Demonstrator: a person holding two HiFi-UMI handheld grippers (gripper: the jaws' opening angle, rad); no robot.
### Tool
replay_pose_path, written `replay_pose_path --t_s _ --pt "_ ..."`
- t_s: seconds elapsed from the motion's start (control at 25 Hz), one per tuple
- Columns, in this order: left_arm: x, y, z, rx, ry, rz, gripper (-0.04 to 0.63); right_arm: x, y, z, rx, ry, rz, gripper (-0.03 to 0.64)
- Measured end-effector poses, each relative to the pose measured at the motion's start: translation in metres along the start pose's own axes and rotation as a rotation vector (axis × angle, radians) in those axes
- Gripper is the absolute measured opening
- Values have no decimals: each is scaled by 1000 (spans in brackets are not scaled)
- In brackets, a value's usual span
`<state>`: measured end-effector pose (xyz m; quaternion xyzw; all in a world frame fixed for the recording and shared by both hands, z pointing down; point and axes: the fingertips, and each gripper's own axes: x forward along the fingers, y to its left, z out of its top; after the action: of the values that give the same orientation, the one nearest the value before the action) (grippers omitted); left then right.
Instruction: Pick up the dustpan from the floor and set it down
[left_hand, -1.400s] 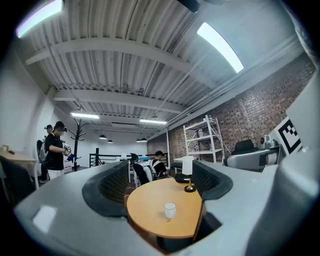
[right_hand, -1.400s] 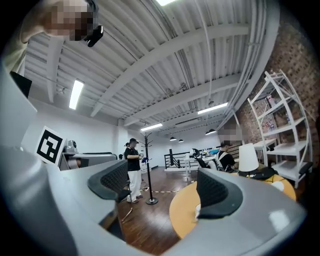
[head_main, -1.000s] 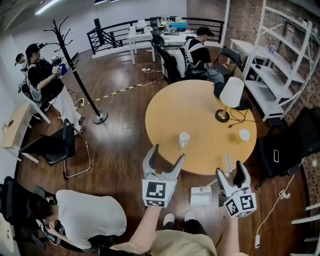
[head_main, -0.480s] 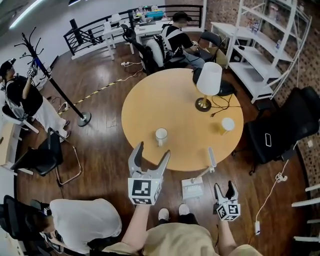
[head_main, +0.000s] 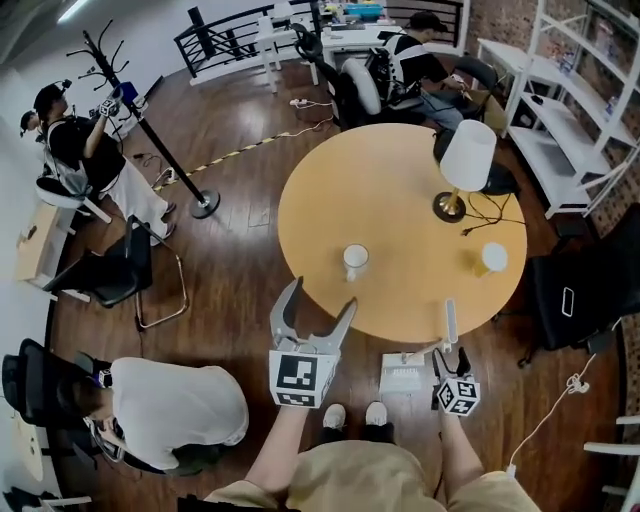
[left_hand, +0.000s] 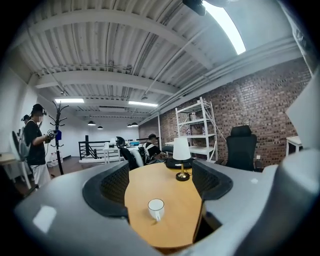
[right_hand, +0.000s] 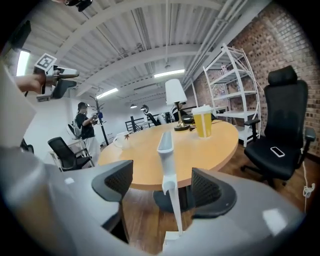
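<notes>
The right gripper hangs low, its just-narrowed jaws straddling but not pinching the upright handle of the white plastic dustpan, ready to grasp; the left gripper idles half-open, empty.

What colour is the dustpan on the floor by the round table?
White: the dustpan and its upright handle alike, clearest in the right gripper view.
</notes>
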<state>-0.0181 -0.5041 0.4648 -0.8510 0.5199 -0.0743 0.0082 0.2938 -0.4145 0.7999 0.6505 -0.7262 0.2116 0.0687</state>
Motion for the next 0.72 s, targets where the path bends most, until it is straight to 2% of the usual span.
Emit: replay_pose_path --t_s 0.4,0.48,0.56,0.6,0.72 --pt "-28 37 -27 -28 91 100 374 70 -3 8 16 45 -19 352" --pt "-29 37 -32 -30 98 105 374 77 1 10 -8 44 -10 301" --pt "-29 38 -36 -12 110 106 374 78 5 13 -55 52 -19 180" --pt "-29 37 -38 -1 117 108 374 78 9 14 -86 62 -20 85" --pt "-31 34 -37 1 112 103 374 67 28 22 -166 76 -10 72"
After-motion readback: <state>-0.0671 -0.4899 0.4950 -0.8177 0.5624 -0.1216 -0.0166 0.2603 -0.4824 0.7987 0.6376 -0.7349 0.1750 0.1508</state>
